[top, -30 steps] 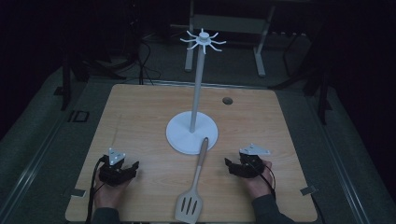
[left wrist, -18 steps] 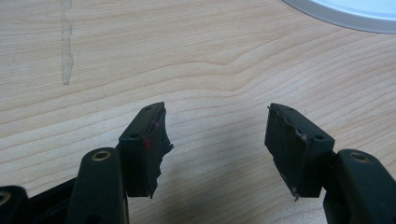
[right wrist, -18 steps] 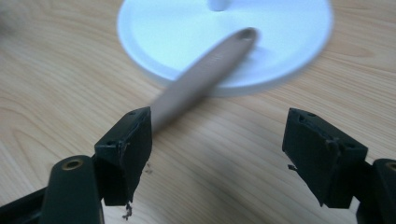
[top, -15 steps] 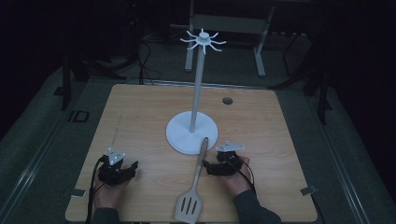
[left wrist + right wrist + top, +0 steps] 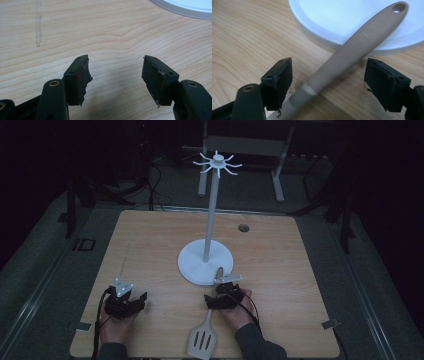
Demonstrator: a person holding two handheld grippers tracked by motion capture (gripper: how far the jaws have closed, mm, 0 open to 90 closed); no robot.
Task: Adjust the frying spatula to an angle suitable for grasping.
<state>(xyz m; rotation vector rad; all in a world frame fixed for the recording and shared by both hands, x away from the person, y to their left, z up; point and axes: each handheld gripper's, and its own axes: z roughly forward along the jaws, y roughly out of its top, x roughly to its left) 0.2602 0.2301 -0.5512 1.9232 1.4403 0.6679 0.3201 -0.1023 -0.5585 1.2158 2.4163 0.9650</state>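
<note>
Wooden counter (image 5: pixel 150 250): right gripper (image 5: pixel 328 75), fingers spread, straddles the spatula (image 5: pixel 352 52) handle untouched; left gripper (image 5: pixel 116 72) fingers spread, empty.

The left tool (image 5: pixel 131 300) sits low near the front left of the table, w/ the left hand (image 5: pixel 114 326) behind it; its two black jaws are wide apart w/ nothing between them. The right tool (image 5: pixel 220 301) is low near the front middle, held by the right hand (image 5: pixel 239 314), arm coming in from the bottom. Its jaws have just been opening & stand wide, not pressing on anything.
</note>
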